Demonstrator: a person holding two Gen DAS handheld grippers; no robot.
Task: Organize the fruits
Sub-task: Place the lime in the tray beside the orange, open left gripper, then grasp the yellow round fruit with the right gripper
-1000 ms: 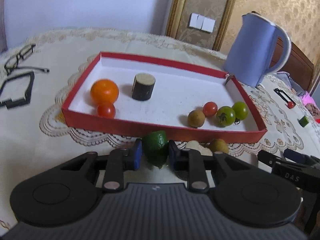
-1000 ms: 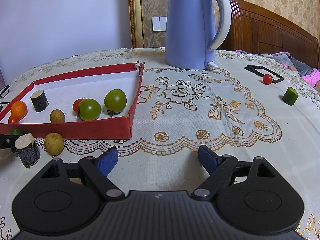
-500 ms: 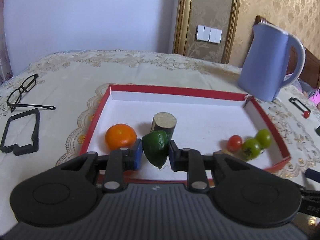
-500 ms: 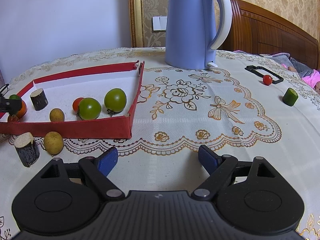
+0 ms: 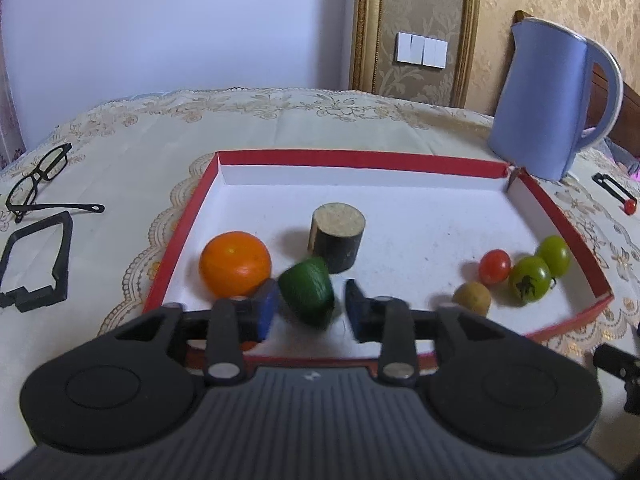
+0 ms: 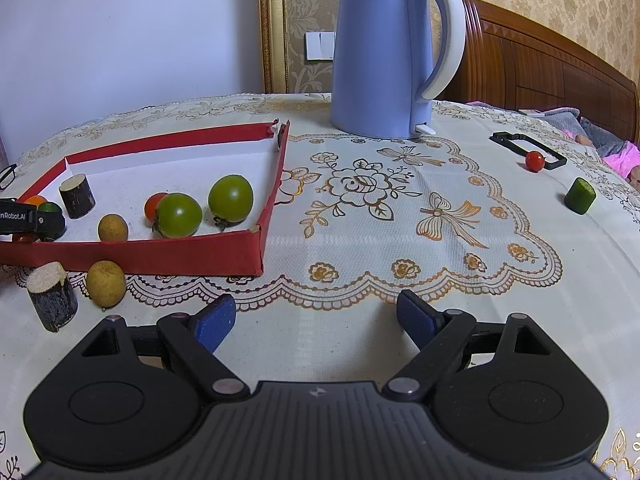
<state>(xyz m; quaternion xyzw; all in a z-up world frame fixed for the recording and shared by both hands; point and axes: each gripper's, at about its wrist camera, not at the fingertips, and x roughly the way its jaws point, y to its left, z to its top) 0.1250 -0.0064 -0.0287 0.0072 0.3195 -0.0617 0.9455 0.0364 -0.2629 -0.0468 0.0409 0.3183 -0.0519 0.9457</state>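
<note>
My left gripper [image 5: 310,308] hovers over the near left part of the red tray [image 5: 360,158], and its jaws are opening. A green fruit piece [image 5: 306,296], blurred and tilted, sits loose between the blue pads with a gap on its right side. Inside the tray are an orange [image 5: 235,264], a wooden cylinder [image 5: 337,238], a red cherry tomato [image 5: 495,266], two green tomatoes [image 5: 531,279] and a brown longan [image 5: 472,298]. My right gripper [image 6: 316,320] stands open and empty over the tablecloth, right of the tray.
Outside the tray's front wall lie a wood stump [image 6: 52,300] and a longan [image 6: 106,283]. Far right sit a red cherry tomato [image 6: 534,160], a black frame [image 6: 528,150] and a green cylinder piece [image 6: 580,196]. A blue kettle [image 6: 384,60] stands behind. Glasses [image 5: 40,180] lie left.
The left gripper carried the green piece forward over the tray's front wall, then its jaws parted and the piece came loose and tipped. The right gripper stayed still.
</note>
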